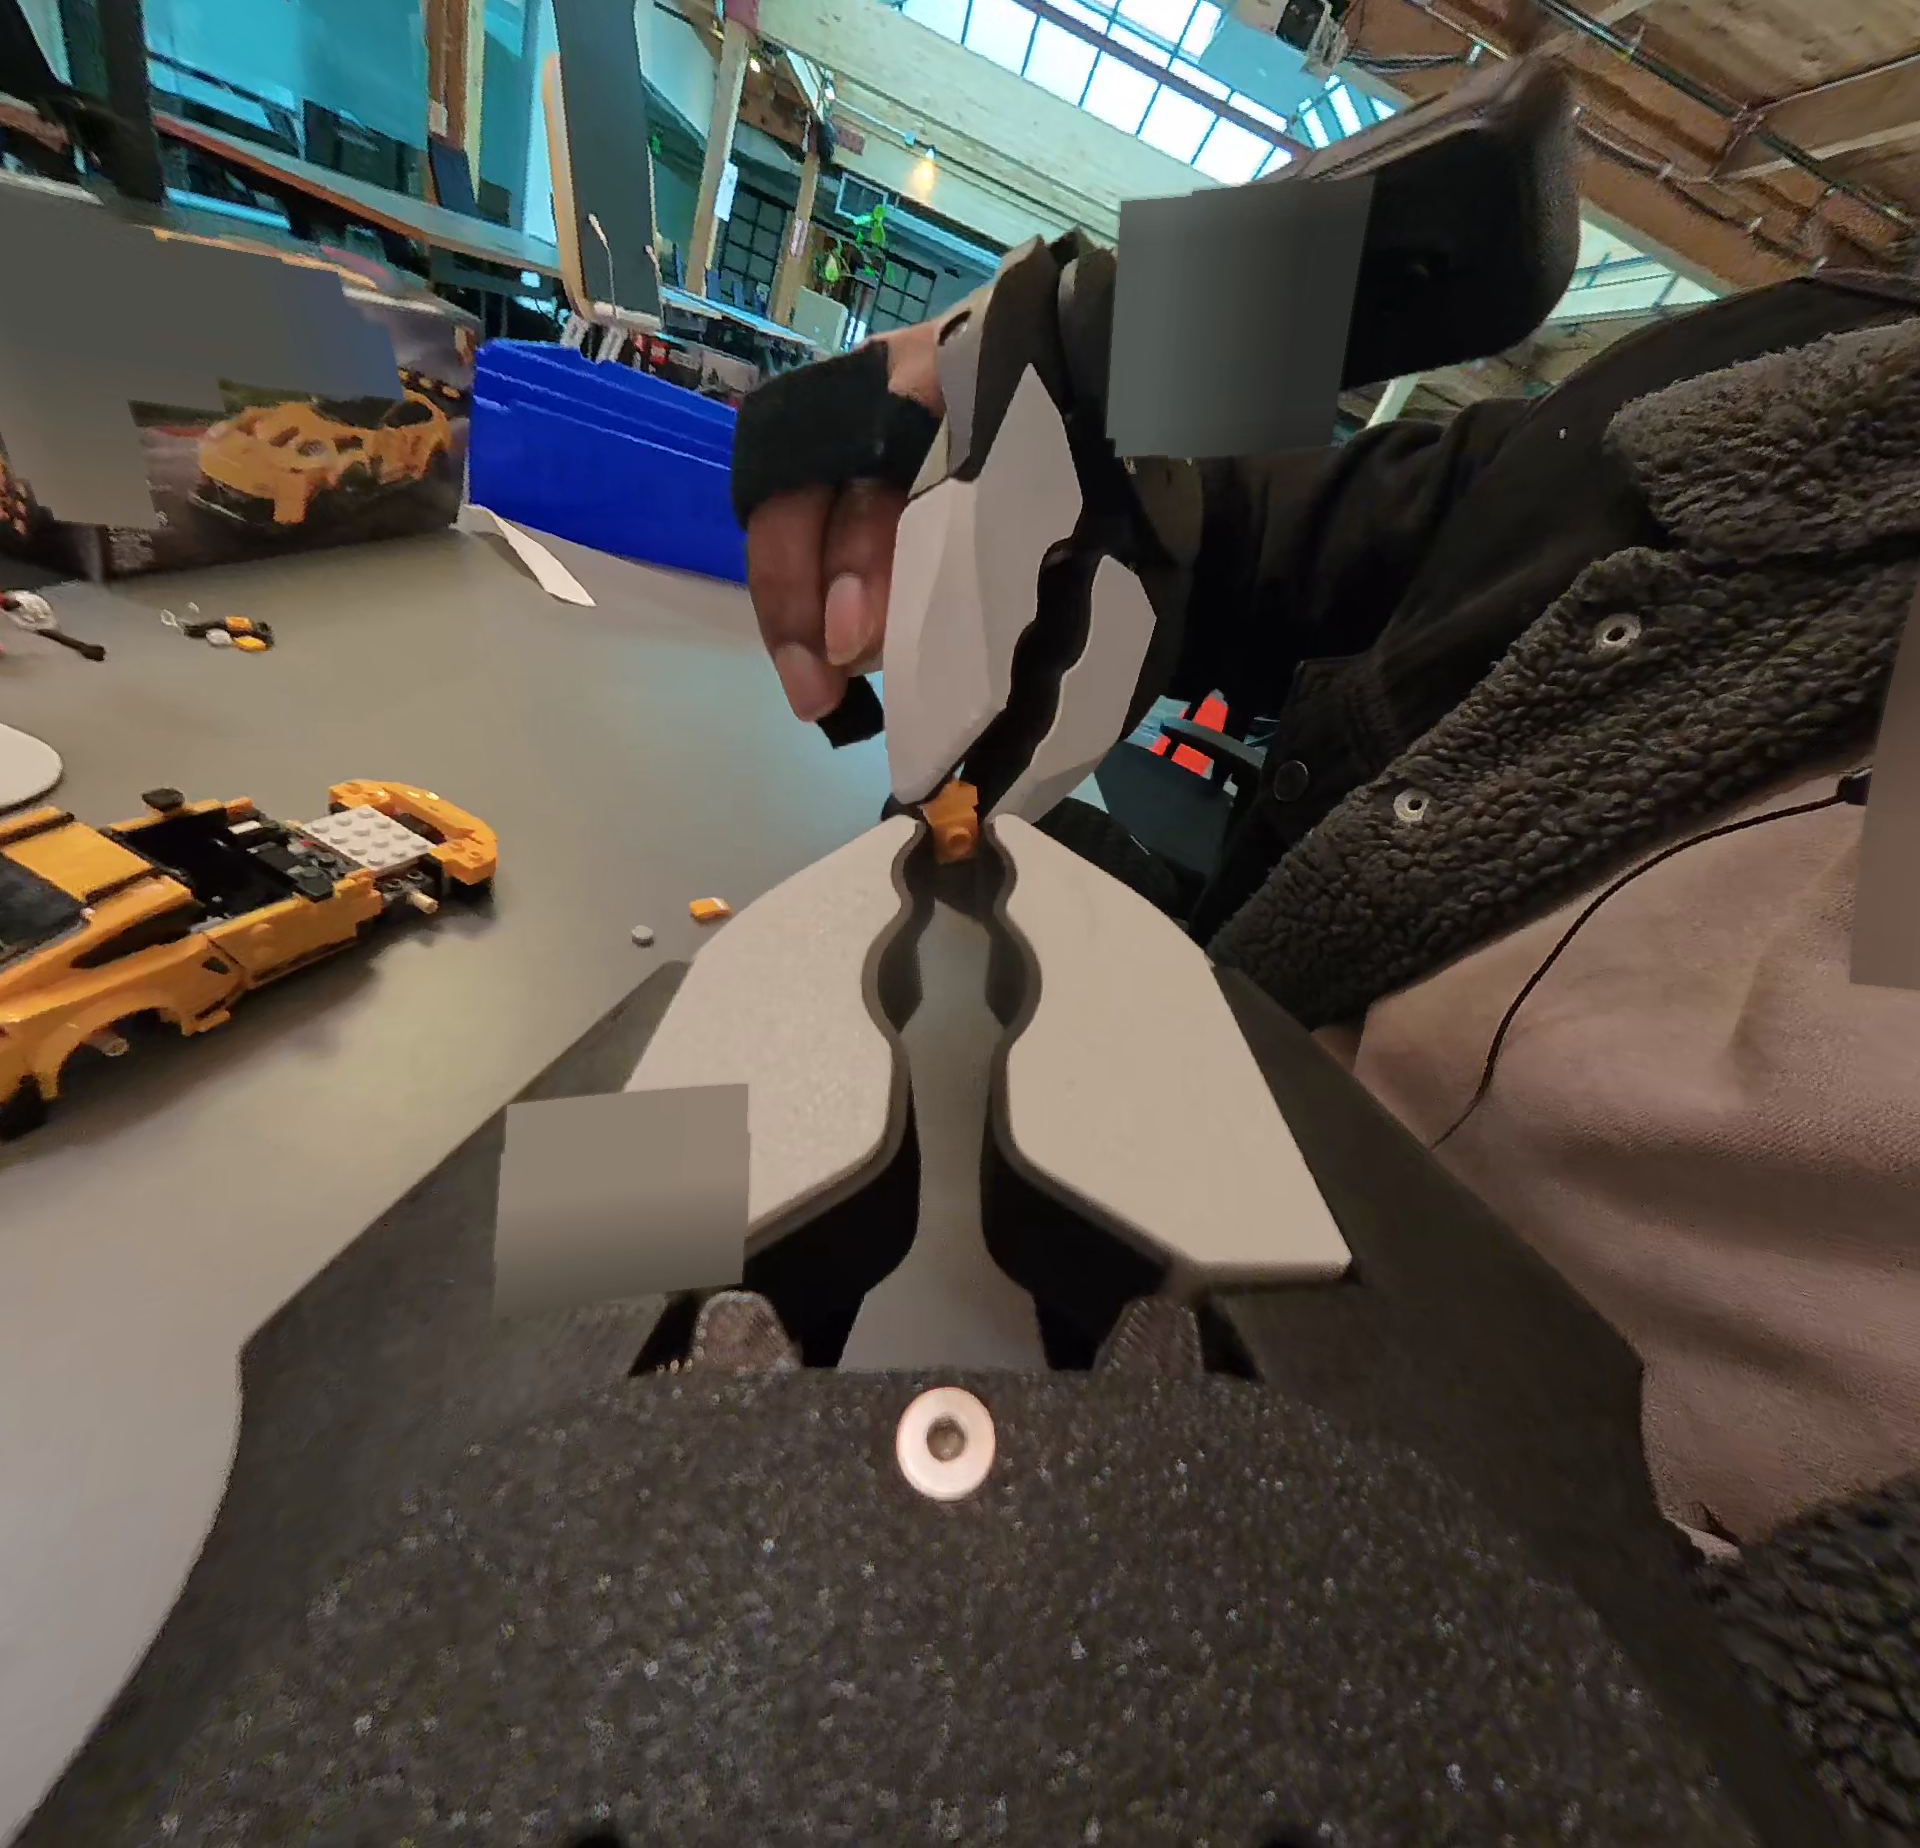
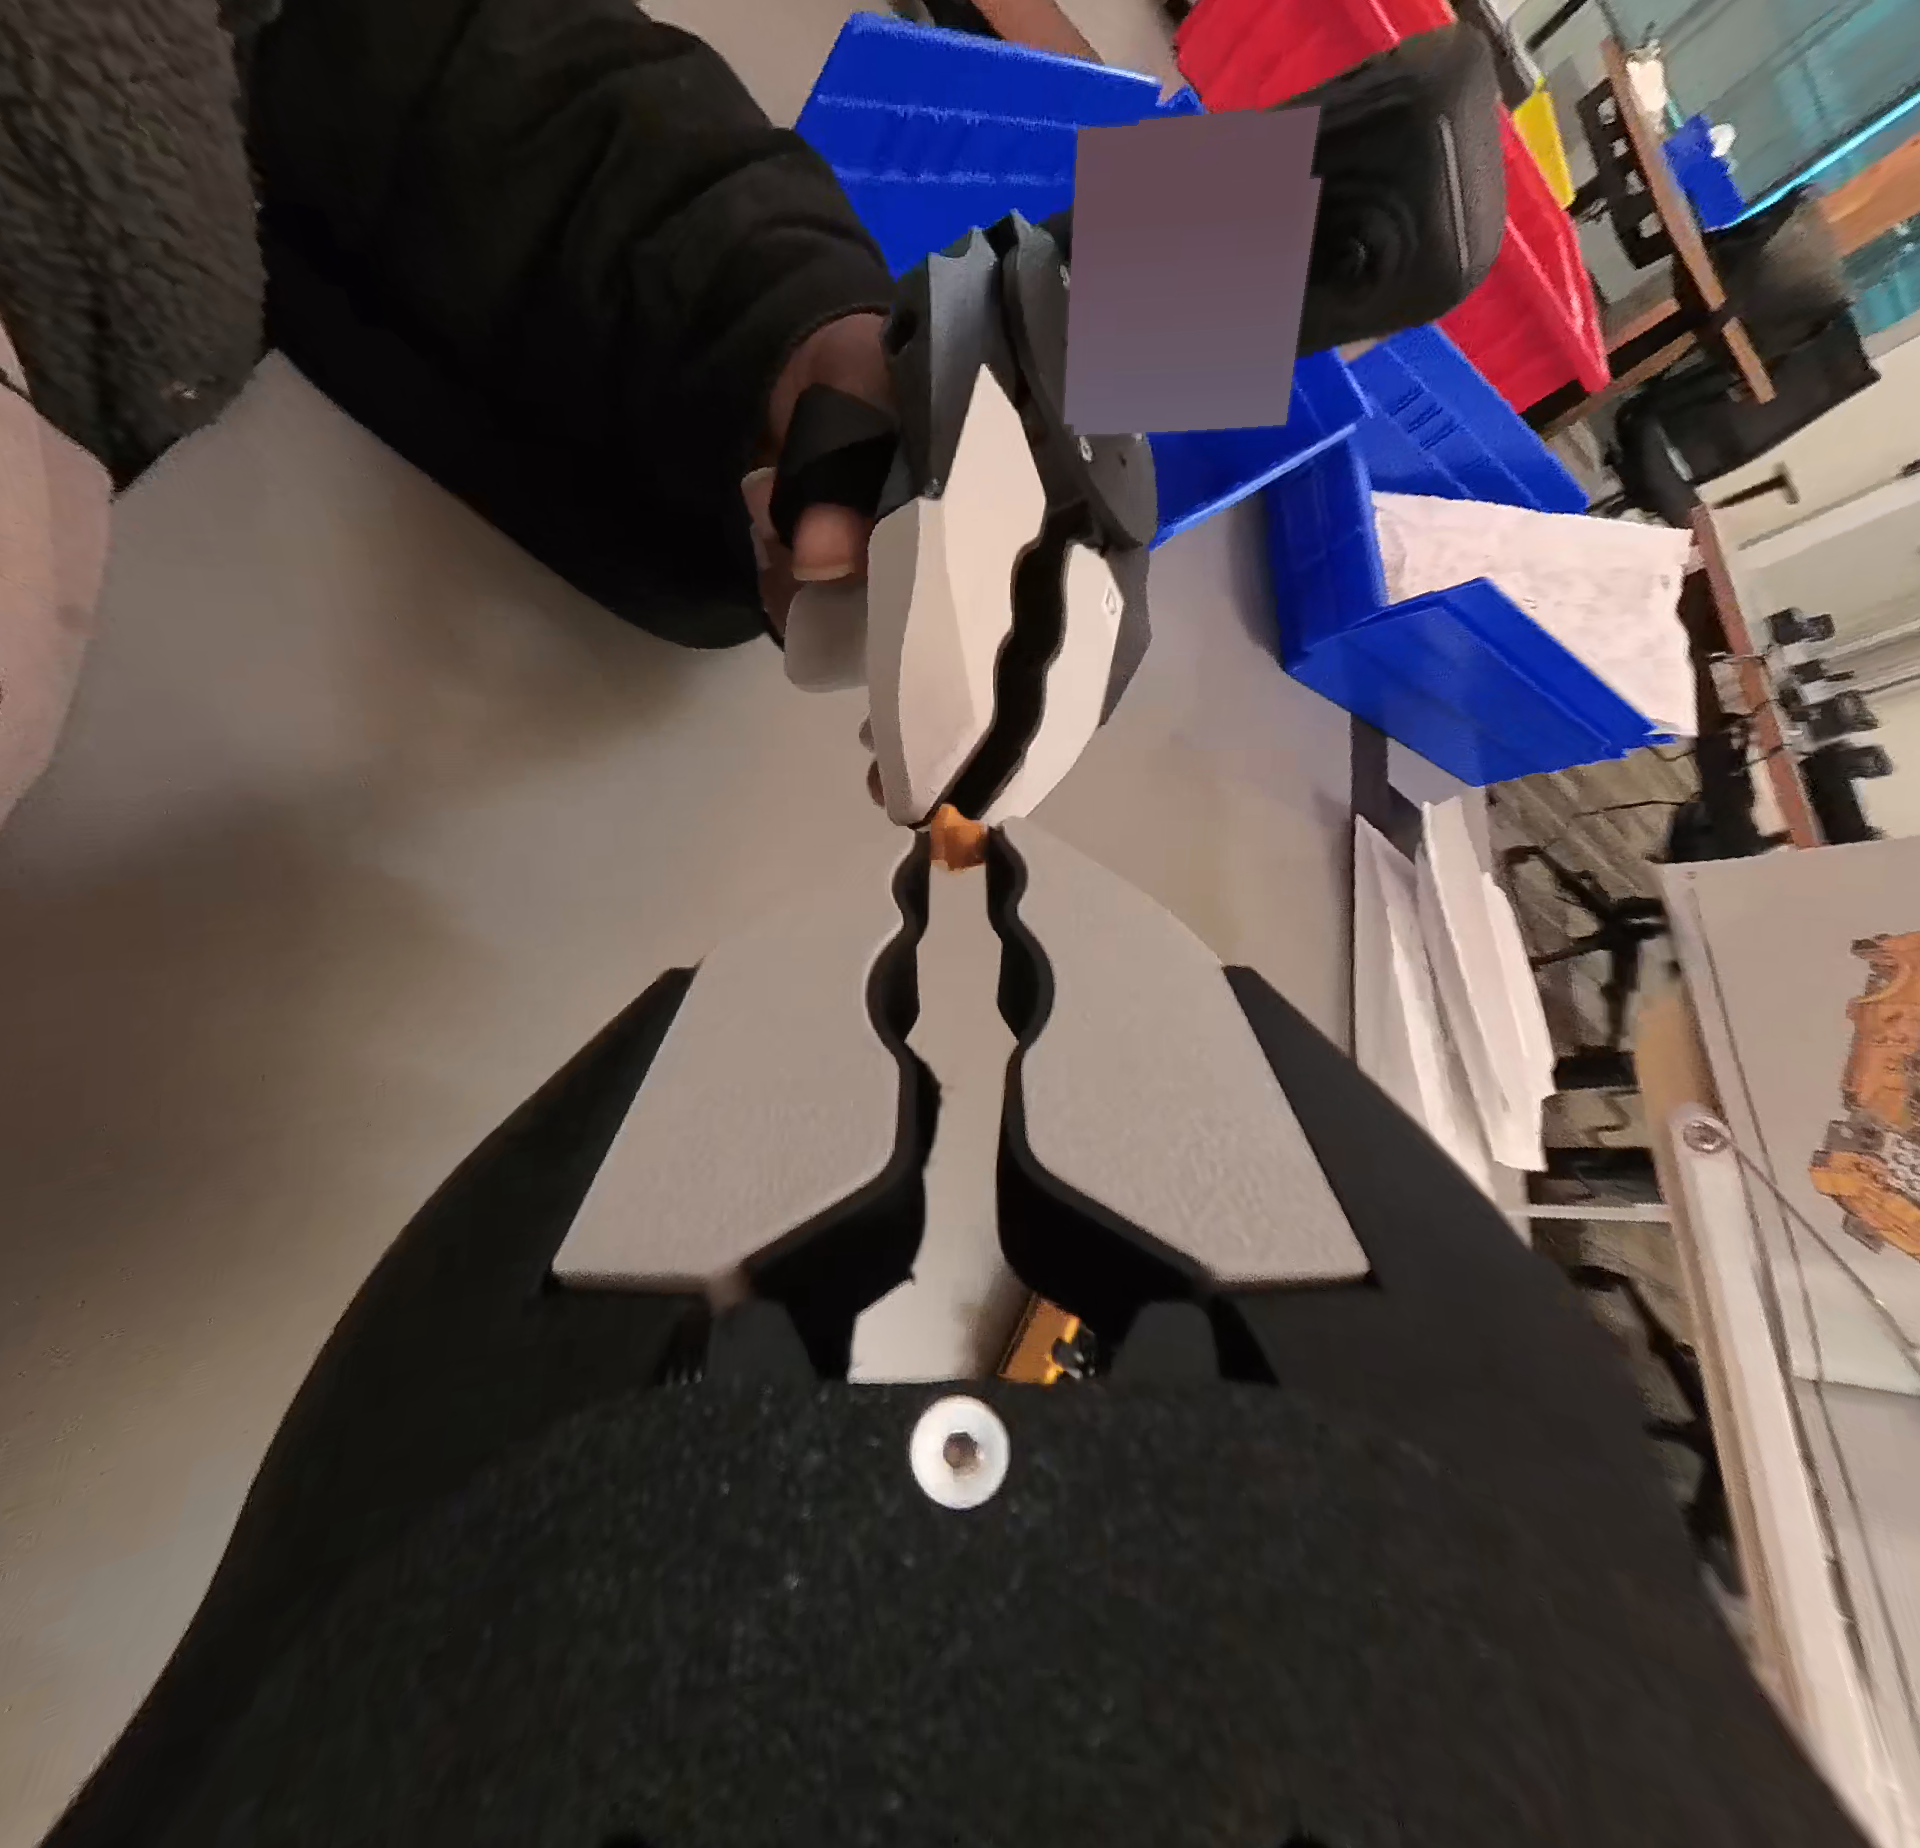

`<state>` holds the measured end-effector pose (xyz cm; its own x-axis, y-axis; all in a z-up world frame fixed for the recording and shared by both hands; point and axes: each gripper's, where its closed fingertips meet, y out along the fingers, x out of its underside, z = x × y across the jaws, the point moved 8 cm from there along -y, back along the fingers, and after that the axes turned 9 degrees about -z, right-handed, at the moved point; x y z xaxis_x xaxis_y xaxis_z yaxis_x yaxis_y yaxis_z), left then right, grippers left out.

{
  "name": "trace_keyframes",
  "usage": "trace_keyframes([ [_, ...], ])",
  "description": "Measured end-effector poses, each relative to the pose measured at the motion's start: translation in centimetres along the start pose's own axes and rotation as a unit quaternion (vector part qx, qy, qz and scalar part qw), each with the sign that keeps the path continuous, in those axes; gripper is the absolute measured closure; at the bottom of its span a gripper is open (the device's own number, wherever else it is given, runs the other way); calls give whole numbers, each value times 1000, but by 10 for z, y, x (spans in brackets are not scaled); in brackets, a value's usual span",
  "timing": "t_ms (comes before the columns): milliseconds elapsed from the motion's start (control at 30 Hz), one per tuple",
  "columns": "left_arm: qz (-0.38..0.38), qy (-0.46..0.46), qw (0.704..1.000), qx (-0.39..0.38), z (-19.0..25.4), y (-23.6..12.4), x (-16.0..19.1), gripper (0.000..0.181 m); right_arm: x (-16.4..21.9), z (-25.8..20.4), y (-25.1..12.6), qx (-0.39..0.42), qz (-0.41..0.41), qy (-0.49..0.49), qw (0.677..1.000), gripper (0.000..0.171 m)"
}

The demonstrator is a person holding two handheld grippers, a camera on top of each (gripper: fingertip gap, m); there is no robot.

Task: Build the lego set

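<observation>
Left hand-held gripper (image 1: 951,842) tips pinch 1 orange brick (image 1: 952,826) in mid-air above the counter (image 1: 582,759). Right hand-held gripper (image 1: 961,796) meets it tip to tip, clamped on the same brick. Half-built yellow car (image 1: 197,905) sits on counter, well apart to the left; 2 loose bits (image 1: 710,907) nearer.

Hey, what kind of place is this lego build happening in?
Probably a workshop or lab in a converted industrial building: exposed timber beams under a skylight roof, stacked blue storage bins and red bins, and a grey worktable holding the half-built yellow lego car.
</observation>
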<state>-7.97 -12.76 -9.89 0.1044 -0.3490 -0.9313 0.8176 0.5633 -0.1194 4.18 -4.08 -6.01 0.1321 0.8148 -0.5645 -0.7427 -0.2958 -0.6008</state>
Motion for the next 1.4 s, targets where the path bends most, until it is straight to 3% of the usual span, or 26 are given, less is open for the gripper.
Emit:
trace_keyframes([
  [233, -52, 144, 982, -111, 9, 4, 1, 173, 10, 14, -6, -117, 12, 104, 988, 158],
  [467, -81, 225, 958, -158, 15, 11, 5, 174, 8, 10, 3, -161, -23, 78, 984, 161],
  [667, -94, 264, 940, -194, 17, 13, 5, 174, 7, 8, 3, -134, -44, 85, 986, 162],
  [967, -98, 342, 892, -279, 23, 17, 5, 174, 5, -1, 0, -35, -45, 184, 981, 162],
  [1233, -114, 395, 853, -322, 27, 23, 8, 174, 4, -5, -1, -9, -56, 215, 975, 162],
  [1400, -116, 397, 853, -319, 28, 24, 9, 174, 4, -8, 0, -7, -59, 203, 977, 162],
])
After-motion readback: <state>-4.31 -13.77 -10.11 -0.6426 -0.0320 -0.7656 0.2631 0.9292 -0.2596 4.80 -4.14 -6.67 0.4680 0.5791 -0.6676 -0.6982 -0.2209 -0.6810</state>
